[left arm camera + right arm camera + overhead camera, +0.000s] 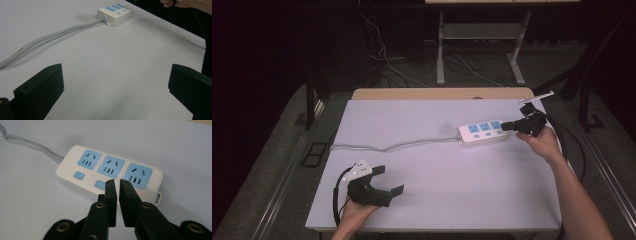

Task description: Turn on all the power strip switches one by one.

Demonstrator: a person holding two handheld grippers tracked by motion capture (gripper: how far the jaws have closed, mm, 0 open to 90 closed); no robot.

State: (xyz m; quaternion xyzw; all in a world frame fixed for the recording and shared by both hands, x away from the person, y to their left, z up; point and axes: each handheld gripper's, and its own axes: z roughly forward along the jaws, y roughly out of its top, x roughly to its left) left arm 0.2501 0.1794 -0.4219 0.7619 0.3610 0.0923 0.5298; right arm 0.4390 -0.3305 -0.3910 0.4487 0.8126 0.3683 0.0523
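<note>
a: high view, where's the power strip [483,132]?
b: far right on the table [437,200], the right gripper [507,126] at its right end. left gripper [391,180] near left, well apart, jaws spread.
a: left gripper view?
b: strip [114,12] far off beyond wide jaws.
a: right gripper view?
b: right gripper [117,185] nearly closed, empty, tips over the strip [110,170] near its switches.

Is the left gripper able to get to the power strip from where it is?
Probably yes. The left gripper sits open near the table's front edge, and only bare table lies between it and the power strip. The right gripper is already at the strip's far end.
</note>
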